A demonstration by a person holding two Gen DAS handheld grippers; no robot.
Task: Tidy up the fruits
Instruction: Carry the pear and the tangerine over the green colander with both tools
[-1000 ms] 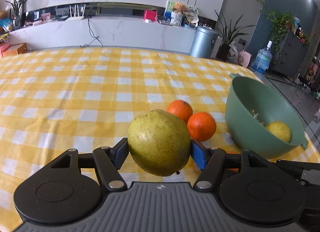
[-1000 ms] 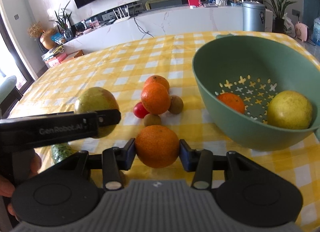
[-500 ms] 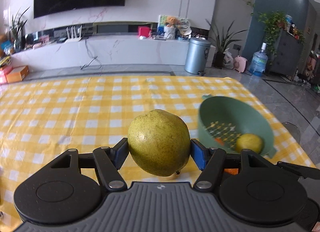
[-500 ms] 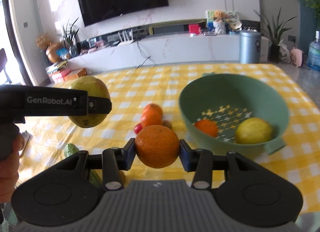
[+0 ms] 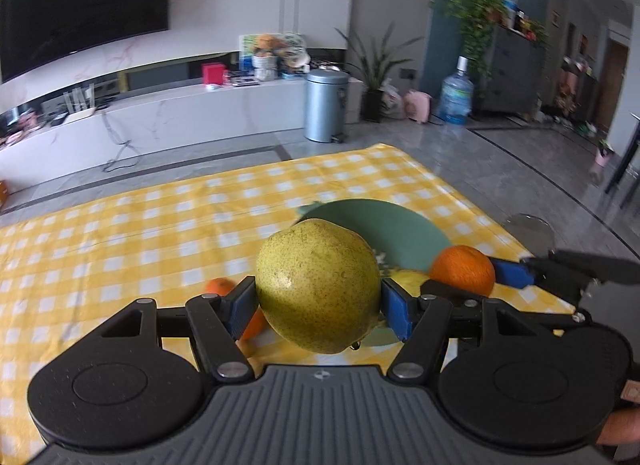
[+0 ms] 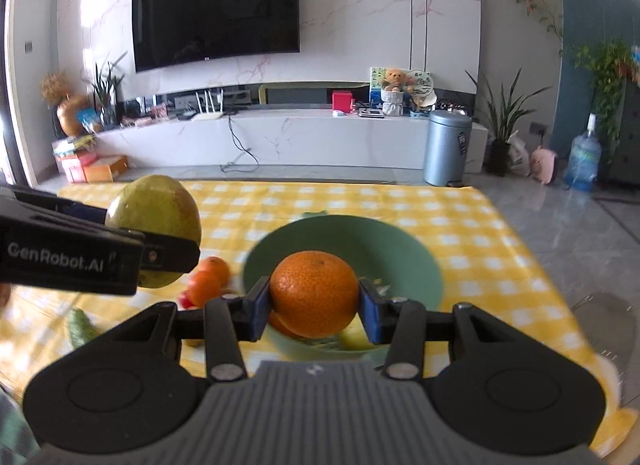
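My left gripper is shut on a large yellow-green pear, held high above the yellow checked tablecloth. My right gripper is shut on an orange, which hangs over the green bowl. In the left wrist view the bowl lies behind the pear, with a yellow fruit inside it and the right gripper's orange above its right side. In the right wrist view the pear hangs to the left of the bowl. Another orange and a yellow fruit lie in the bowl, mostly hidden.
Loose oranges and a small red fruit lie on the cloth left of the bowl, with a green vegetable nearer the left edge. The table's right edge drops to a grey floor. A person's hand shows at the lower right.
Both grippers have risen with their fruit, so the table looks farther below. The bowl now sits under the right gripper's orange, and the pear has come closer to the bowl.
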